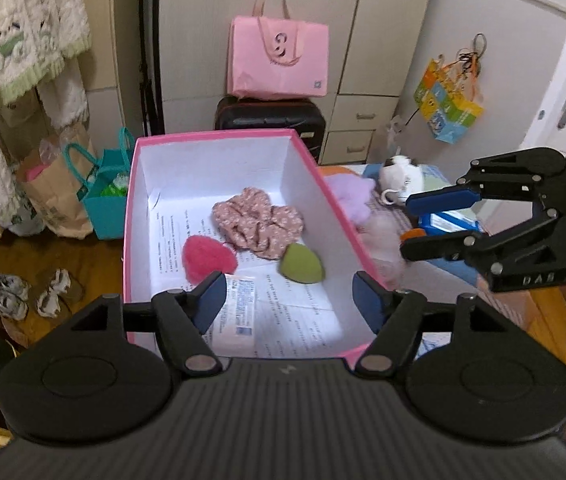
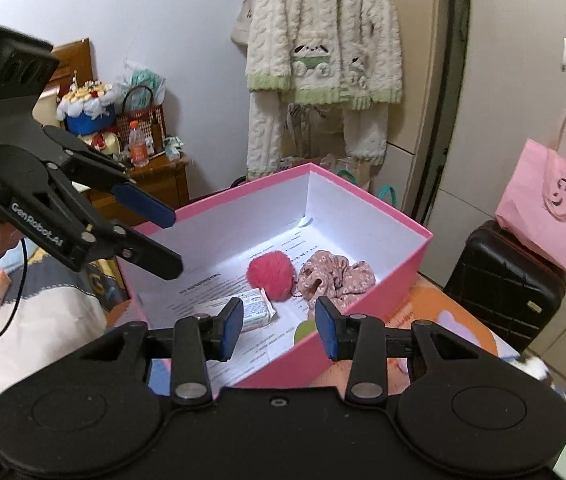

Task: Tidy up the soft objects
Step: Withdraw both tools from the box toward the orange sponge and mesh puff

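Left gripper [image 1: 287, 300] jaws wide over box rim [image 1: 211, 136]

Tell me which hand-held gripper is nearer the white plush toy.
Right. The right hand-held gripper is open beside the white plush toy, outside the pink box; the left hand-held gripper hangs open over the box's near end.

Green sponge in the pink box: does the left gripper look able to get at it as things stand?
Probably yes. The left gripper is open and empty over the pink box's near end, and the green sponge lies uncovered on the paper just ahead, apart from the floral scrunchie.
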